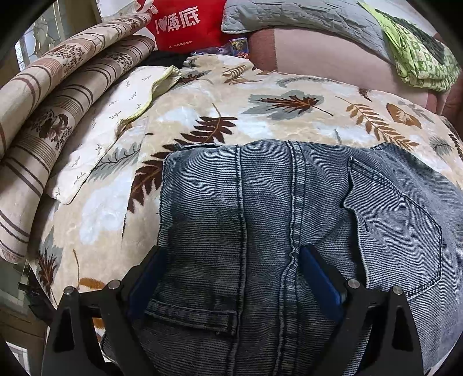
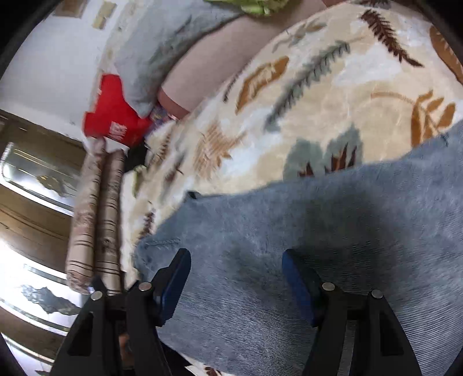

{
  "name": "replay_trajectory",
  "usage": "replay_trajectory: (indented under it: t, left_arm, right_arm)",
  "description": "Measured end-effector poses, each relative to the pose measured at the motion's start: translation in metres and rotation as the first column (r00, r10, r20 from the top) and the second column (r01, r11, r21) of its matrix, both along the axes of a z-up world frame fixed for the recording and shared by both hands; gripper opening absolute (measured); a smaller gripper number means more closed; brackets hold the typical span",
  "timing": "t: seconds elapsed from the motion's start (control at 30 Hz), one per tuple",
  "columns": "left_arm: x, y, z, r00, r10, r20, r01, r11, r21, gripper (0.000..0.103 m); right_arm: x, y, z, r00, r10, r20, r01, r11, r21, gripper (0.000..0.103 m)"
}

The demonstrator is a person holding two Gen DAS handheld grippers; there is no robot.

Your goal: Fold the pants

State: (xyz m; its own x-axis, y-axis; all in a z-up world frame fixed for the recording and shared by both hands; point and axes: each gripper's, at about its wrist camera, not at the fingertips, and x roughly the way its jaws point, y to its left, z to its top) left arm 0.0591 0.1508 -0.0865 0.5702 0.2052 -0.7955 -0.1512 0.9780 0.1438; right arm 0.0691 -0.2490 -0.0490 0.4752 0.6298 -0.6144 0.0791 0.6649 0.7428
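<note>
**Folded jeans on a leaf-print blanket, both grippers above them with jaws apart**

The faded blue denim pants (image 1: 289,217) lie folded on the cream plush blanket printed with brown, grey and ochre leaves (image 1: 254,115), which covers the bed. In the left wrist view, a back pocket and the double-stitched centre seam face up, and a hemmed edge shows near the lower edge of the picture. The left gripper (image 1: 231,277) hovers over the pants with its jaws wide open; the blue pads flank the seam area without pressing the cloth. The right gripper (image 2: 237,277), seen in a motion-blurred view, also sits above the pants (image 2: 303,231), its jaws standing apart with nothing clamped between them. Beyond the pants on the blanket (image 2: 318,101) lie a white pillowcase with small sprig print (image 1: 115,130) and a rolled beige quilt with brown stripes (image 1: 58,101). Farther back from the pants stand a red bag with white lettering (image 1: 185,23), a grey quilted pillow (image 1: 289,14) and a green patterned cloth (image 1: 419,60).
</note>
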Motion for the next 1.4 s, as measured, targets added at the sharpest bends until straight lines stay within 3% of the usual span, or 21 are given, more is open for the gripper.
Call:
replay_trajectory:
  t: [0.07,0.17,0.2,0.27,0.37,0.47,0.7,0.8,0.93,1.0,1.1,1.2,1.3,1.33,1.37,1.4]
  left_arm:
    - [0.0,0.0,0.0,1.0,0.001,0.002,-0.001,1.0,0.003,0.095]
    - [0.0,-0.001,0.0,1.0,0.0,0.007,0.0,1.0,0.008,0.096]
    - [-0.001,-0.001,0.0,1.0,-0.003,0.008,0.003,1.0,0.009,0.096]
    - [-0.002,0.001,0.002,1.0,-0.003,0.016,0.004,1.0,-0.005,0.096]
    - [-0.003,0.004,0.006,1.0,0.008,0.013,-0.008,0.999,-0.032,0.096]
    - [-0.014,0.006,0.019,0.999,0.01,0.045,-0.007,0.999,-0.053,0.096]
    - [-0.055,0.021,0.047,0.988,0.039,0.147,-0.013,0.985,-0.171,0.096]
    - [-0.059,0.026,0.048,0.988,0.054,0.145,-0.022,0.977,-0.21,0.096]
    - [-0.058,0.023,0.05,0.988,0.05,0.147,-0.015,0.973,-0.229,0.096]
    - [-0.059,0.017,0.053,0.988,0.04,0.151,-0.003,0.972,-0.236,0.096]
    - [-0.062,0.008,0.055,0.988,0.014,0.156,0.022,0.974,-0.224,0.096]
    - [-0.064,0.003,0.053,0.989,-0.003,0.149,0.034,0.977,-0.208,0.096]
    - [-0.064,0.001,0.053,0.989,-0.005,0.149,0.034,0.98,-0.198,0.096]
    - [-0.064,0.0,0.053,0.989,-0.004,0.15,0.034,0.98,-0.197,0.096]
    - [-0.063,0.0,0.052,0.988,-0.003,0.151,0.033,0.98,-0.194,0.096]
    - [-0.062,-0.001,0.051,0.989,-0.004,0.149,0.033,0.981,-0.189,0.096]
  right_arm:
    - [0.006,-0.01,-0.003,0.999,-0.031,-0.008,0.031,0.999,0.004,0.069]
    - [0.033,-0.028,-0.033,0.992,-0.072,-0.106,0.065,0.995,-0.075,0.069]
    - [0.041,-0.034,-0.043,0.99,-0.084,-0.115,0.082,0.996,-0.027,0.069]
    - [0.044,-0.034,-0.034,0.989,-0.09,-0.116,0.088,0.996,-0.02,0.07]
    - [0.035,-0.024,-0.011,0.997,-0.062,-0.044,0.058,0.995,-0.077,0.07]
    - [0.007,-0.031,0.003,0.998,-0.063,-0.015,0.062,0.995,-0.077,0.07]
    - [-0.108,-0.083,0.041,0.978,-0.197,0.066,0.199,0.98,-0.021,0.071]
    - [-0.159,-0.114,0.035,0.944,-0.331,0.023,0.33,0.944,0.021,0.071]
    - [-0.188,-0.146,0.012,0.874,-0.477,-0.093,0.483,0.873,0.064,0.071]
    - [-0.189,-0.155,-0.001,0.845,-0.514,-0.146,0.529,0.844,0.091,0.071]
    - [-0.182,-0.157,-0.013,0.827,-0.53,-0.185,0.552,0.828,0.095,0.071]
    - [-0.177,-0.156,-0.012,0.828,-0.537,-0.16,0.552,0.832,0.06,0.071]
    - [-0.176,-0.168,-0.016,0.79,-0.59,-0.164,0.601,0.799,0.016,0.071]
    - [-0.176,-0.174,-0.02,0.775,-0.607,-0.178,0.618,0.786,0.014,0.066]
    - [-0.17,-0.177,-0.021,0.786,-0.593,-0.177,0.602,0.798,0.001,0.058]
    - [-0.164,-0.176,-0.021,0.8,-0.575,-0.173,0.579,0.815,-0.031,0.032]
